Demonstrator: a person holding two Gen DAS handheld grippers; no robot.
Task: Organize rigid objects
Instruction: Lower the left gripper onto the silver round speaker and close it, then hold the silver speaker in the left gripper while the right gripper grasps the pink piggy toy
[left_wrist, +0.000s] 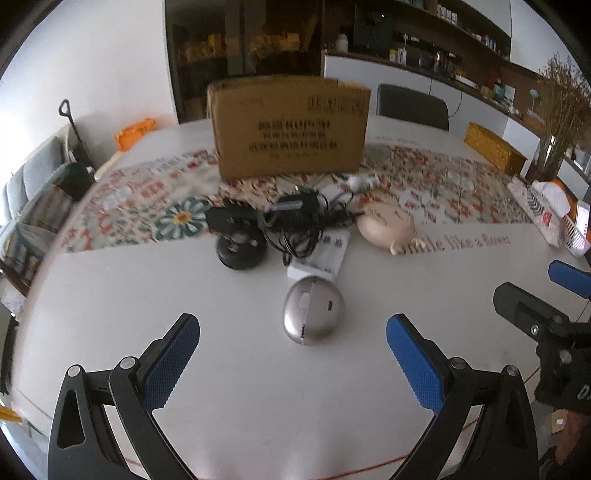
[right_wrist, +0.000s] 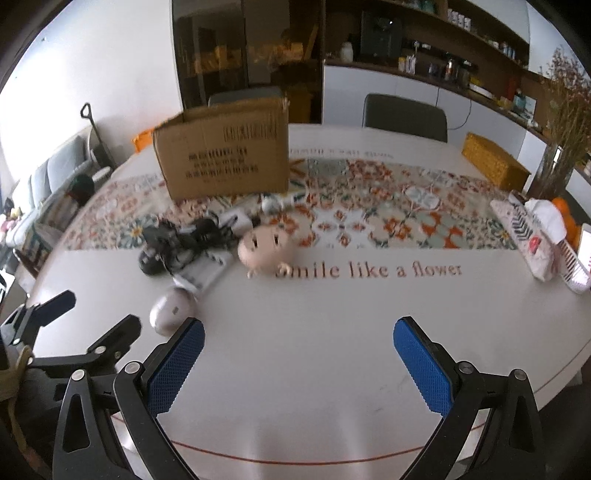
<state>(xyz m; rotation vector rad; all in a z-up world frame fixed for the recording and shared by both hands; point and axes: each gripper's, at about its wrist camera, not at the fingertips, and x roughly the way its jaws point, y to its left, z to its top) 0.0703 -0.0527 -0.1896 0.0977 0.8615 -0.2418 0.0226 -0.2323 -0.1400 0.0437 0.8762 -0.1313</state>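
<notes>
**Cardboard box and a small heap of gadgets on a white worktop**

Cardboard, brown and printed with dark text, forms one box (left_wrist: 290, 127) standing at the far middle of the worktop (left_wrist: 240, 369). In front of it lies one loose pile: one silver egg-shaped device (left_wrist: 314, 310) nearest the camera, one white battery charger (left_wrist: 325, 254) just behind and touching it, one black tangle of cables and adapters (left_wrist: 295, 218), one round black disc (left_wrist: 241, 251) to the left, and one pale pink piggy bank (left_wrist: 388, 227) to the right.

Both pairs of tongs are spread wide and hold nothing. The left tongs (left_wrist: 293, 363) hover above the worktop with the silver device just ahead, between their blue pads. The right tongs (right_wrist: 299, 363) hang over bare white surface, the pile well off to their left.

A floral patterned runner (right_wrist: 369, 218) crosses the worktop, with the words "Smile like a flower" below it. One dark chair (right_wrist: 404, 114) stands behind; dark shelves (right_wrist: 480, 40) line the wall, and dried branches (right_wrist: 565, 122) rise at the right.
</notes>
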